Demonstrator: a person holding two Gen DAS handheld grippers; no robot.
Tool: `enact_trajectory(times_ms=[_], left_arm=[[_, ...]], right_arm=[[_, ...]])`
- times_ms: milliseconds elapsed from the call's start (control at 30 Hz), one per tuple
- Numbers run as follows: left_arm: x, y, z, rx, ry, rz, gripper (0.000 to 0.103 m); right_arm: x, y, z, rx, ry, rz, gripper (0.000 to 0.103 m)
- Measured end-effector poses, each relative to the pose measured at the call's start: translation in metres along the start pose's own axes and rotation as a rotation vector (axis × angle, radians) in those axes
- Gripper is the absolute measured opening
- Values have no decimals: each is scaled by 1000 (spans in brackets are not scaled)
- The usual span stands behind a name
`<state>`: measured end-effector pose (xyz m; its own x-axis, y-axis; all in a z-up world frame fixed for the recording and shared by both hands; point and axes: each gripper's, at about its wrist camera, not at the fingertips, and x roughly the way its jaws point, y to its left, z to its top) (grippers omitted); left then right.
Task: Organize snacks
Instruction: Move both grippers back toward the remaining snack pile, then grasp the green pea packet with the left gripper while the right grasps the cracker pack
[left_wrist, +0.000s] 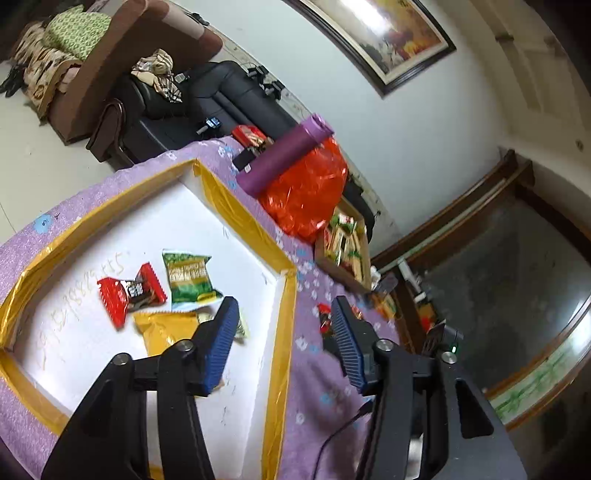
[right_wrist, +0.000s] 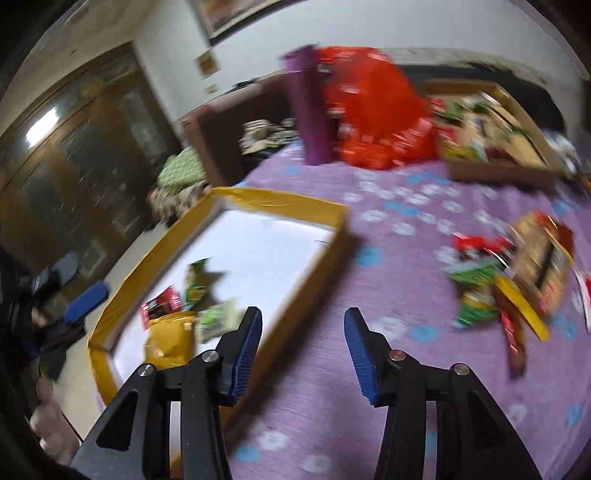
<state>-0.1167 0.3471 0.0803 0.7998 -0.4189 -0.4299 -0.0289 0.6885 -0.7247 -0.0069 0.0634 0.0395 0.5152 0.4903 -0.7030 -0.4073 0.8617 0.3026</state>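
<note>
A white tray with a yellow taped rim (left_wrist: 284, 332) lies on the purple flowered cloth. In it lie a red snack packet (left_wrist: 127, 295), a green packet (left_wrist: 188, 280) and a yellow packet (left_wrist: 162, 328). My left gripper (left_wrist: 282, 310) is open and empty over the tray's right rim. My right gripper (right_wrist: 303, 321) is open and empty over the cloth by the tray's rim (right_wrist: 306, 284). A pile of loose snacks (right_wrist: 509, 277) lies on the cloth to its right. The same tray packets show blurred in the right wrist view (right_wrist: 173, 325).
A purple roll (left_wrist: 284, 155) and a red plastic bag (left_wrist: 306, 192) stand at the back of the table. A brown cardboard box of snacks (left_wrist: 347, 247) sits beside them. Sofas (left_wrist: 207, 103) stand beyond the table's far edge.
</note>
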Motion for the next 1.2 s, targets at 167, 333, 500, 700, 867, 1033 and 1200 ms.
enact_trajectory(times_ms=[167, 333, 500, 700, 867, 1033, 1200], left_arm=[[7, -7, -8, 13, 47, -17, 53], [18, -19, -17, 27, 78, 1, 53], [32, -39, -28, 57, 122, 23, 53], [49, -67, -43, 112, 163, 43, 53], [77, -88, -59, 149, 231, 53, 53], [103, -105, -76, 183, 294, 70, 53], [111, -116, -86, 221, 323, 102, 53]], right_arm=[[-13, -56, -6, 145, 0, -47, 48], [-31, -99, -16, 227, -17, -87, 50], [-47, -137, -29, 299, -26, -99, 50], [-64, -184, -45, 390, -34, -108, 52], [-77, -208, -39, 390, -52, -133, 53], [-66, -221, -16, 386, -50, -118, 57], [-31, -220, 8, 378, -15, -137, 59]])
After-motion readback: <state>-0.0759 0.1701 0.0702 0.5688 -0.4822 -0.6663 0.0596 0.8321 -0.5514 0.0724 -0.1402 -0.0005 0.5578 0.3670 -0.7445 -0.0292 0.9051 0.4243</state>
